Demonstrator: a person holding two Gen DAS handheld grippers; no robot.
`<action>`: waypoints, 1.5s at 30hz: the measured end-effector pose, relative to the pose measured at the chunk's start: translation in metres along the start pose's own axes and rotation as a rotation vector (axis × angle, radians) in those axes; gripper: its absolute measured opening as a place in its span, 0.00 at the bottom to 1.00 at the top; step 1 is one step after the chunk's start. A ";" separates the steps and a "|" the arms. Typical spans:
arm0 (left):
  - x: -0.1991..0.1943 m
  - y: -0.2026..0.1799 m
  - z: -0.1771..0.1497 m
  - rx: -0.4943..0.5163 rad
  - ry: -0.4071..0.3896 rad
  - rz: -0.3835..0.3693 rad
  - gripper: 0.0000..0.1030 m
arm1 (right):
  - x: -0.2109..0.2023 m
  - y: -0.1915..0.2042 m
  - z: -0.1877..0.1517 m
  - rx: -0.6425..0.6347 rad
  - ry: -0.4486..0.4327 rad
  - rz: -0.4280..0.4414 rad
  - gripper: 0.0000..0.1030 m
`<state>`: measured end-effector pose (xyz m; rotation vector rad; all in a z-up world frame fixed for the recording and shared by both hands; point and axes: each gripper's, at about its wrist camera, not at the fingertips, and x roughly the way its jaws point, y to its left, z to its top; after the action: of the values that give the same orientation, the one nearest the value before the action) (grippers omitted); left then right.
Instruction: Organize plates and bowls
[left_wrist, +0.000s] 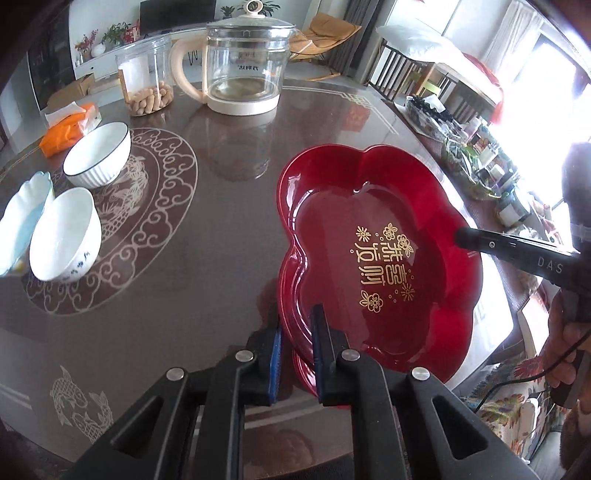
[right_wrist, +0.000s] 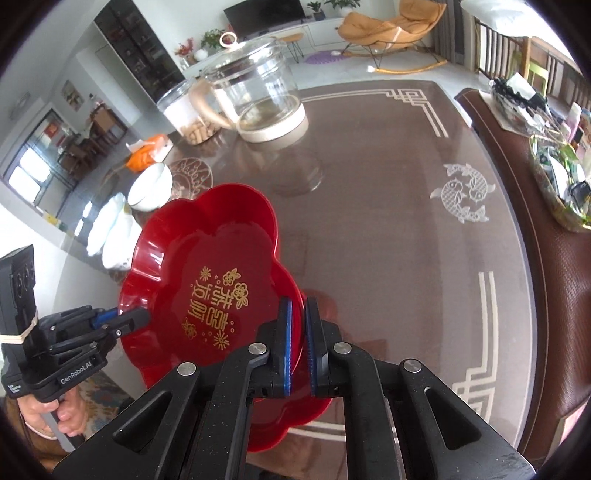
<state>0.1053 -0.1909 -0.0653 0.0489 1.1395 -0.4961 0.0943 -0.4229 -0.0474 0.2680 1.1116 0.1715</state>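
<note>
A red flower-shaped plate (left_wrist: 376, 236) with gold characters sits tilted above the table, on what looks like a second red plate (right_wrist: 295, 417) beneath it. My left gripper (left_wrist: 297, 332) is shut on the plate's near rim. My right gripper (right_wrist: 298, 325) is shut on the opposite rim (right_wrist: 295, 295); it also shows in the left wrist view (left_wrist: 465, 236). The left gripper shows in the right wrist view (right_wrist: 122, 319). Three white bowls stand at the table's left: a ribbed one (left_wrist: 98, 155), a plain one (left_wrist: 64, 234) and a lobed one (left_wrist: 22, 221).
A glass kettle (left_wrist: 243, 66) with cream base and a clear jar of snacks (left_wrist: 147, 77) stand at the table's far side. An orange tissue pack (left_wrist: 68, 127) lies beside the bowls. A cluttered side table (right_wrist: 554, 166) stands to the right.
</note>
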 end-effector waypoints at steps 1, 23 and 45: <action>0.003 -0.001 -0.006 0.005 0.006 0.002 0.12 | 0.004 -0.001 -0.006 0.010 0.007 -0.004 0.09; -0.001 -0.022 -0.041 0.112 -0.008 0.117 0.31 | 0.024 -0.007 -0.034 0.000 -0.003 -0.131 0.23; -0.092 0.082 -0.096 -0.087 -0.315 0.274 0.86 | -0.056 0.165 -0.155 0.029 -0.539 -0.190 0.73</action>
<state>0.0266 -0.0581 -0.0426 0.0487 0.8282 -0.2005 -0.0702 -0.2609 -0.0144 0.2157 0.5991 -0.0853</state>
